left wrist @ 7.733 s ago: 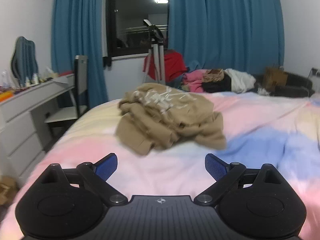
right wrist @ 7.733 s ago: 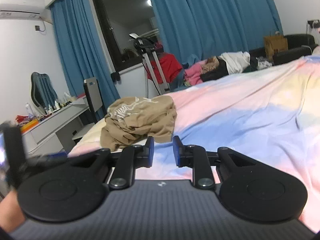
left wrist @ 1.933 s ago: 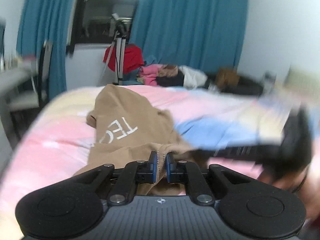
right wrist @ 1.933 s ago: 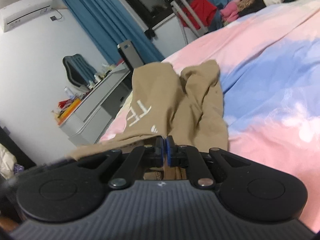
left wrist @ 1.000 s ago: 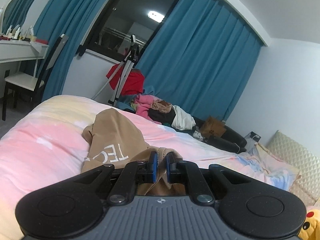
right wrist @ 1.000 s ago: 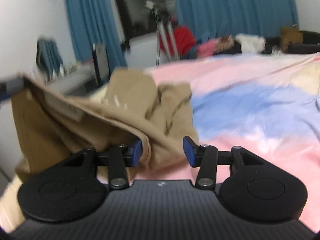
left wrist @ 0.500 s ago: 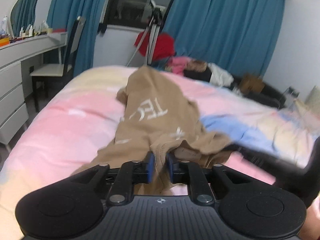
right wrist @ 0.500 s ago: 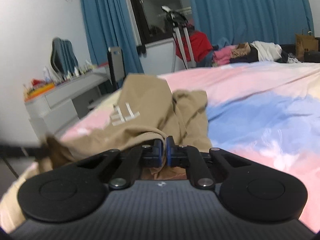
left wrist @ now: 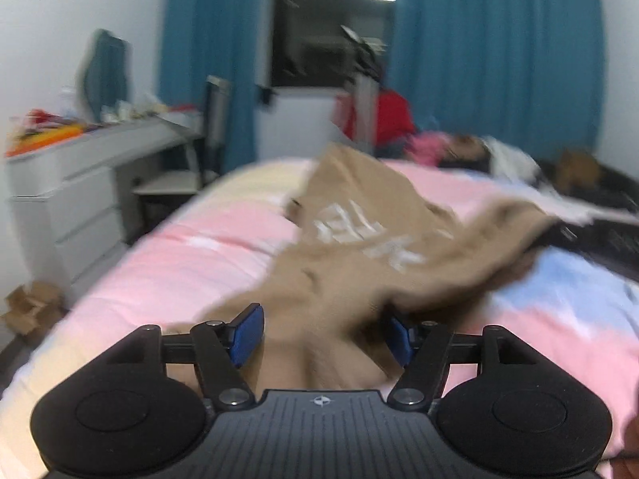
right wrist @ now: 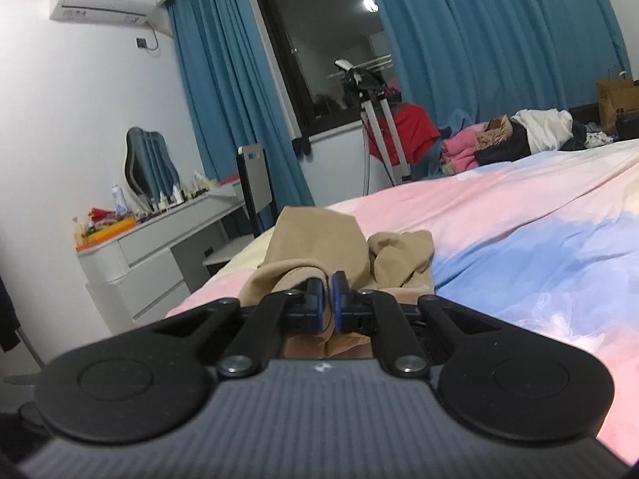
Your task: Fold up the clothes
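Note:
A tan sweatshirt [left wrist: 359,247] with white lettering lies stretched along the pink and blue bed [left wrist: 179,263]. My left gripper [left wrist: 324,337] is open, and a fold of the tan cloth lies loose between its blue pads [left wrist: 249,333]. My right gripper [right wrist: 326,297] is shut on a ribbed edge of the sweatshirt [right wrist: 319,239], held low over the bed. In the left wrist view the right part of the cloth lifts toward the right, blurred.
A white dresser [right wrist: 151,255] with small bottles and a chair [right wrist: 255,187] stand left of the bed. A tripod [right wrist: 375,119] and a pile of clothes [right wrist: 511,135] stand at the far end, before blue curtains [right wrist: 479,40]. A cardboard box [left wrist: 32,307] lies on the floor.
My left gripper has opened and let go of the sweatshirt edge it held. My right gripper stays shut on the cloth, which is now drawn out to the right.

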Action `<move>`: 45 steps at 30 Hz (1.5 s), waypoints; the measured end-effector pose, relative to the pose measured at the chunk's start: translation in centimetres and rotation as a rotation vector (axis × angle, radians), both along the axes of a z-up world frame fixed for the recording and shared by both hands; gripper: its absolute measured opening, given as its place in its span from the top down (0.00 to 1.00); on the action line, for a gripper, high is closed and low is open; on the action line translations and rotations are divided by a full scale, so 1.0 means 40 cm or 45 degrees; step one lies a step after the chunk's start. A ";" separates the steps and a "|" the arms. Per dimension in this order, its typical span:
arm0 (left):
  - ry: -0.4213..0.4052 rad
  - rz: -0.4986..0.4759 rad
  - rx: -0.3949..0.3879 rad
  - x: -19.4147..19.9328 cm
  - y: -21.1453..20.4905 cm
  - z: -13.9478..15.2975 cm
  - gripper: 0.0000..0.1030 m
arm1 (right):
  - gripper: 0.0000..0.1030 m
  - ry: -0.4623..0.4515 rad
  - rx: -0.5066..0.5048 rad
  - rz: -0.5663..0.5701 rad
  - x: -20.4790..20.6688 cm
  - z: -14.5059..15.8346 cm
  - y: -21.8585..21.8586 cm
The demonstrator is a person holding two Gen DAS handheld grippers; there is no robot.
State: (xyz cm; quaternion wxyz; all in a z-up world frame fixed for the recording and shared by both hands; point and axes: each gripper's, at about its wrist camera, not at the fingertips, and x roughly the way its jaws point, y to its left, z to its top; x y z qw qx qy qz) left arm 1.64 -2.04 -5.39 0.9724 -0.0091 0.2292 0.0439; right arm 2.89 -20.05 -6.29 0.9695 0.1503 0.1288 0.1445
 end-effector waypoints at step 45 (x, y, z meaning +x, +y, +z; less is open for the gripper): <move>-0.112 0.192 0.110 -0.047 0.059 0.101 0.27 | 0.77 0.126 -0.426 -0.191 0.030 -0.079 0.072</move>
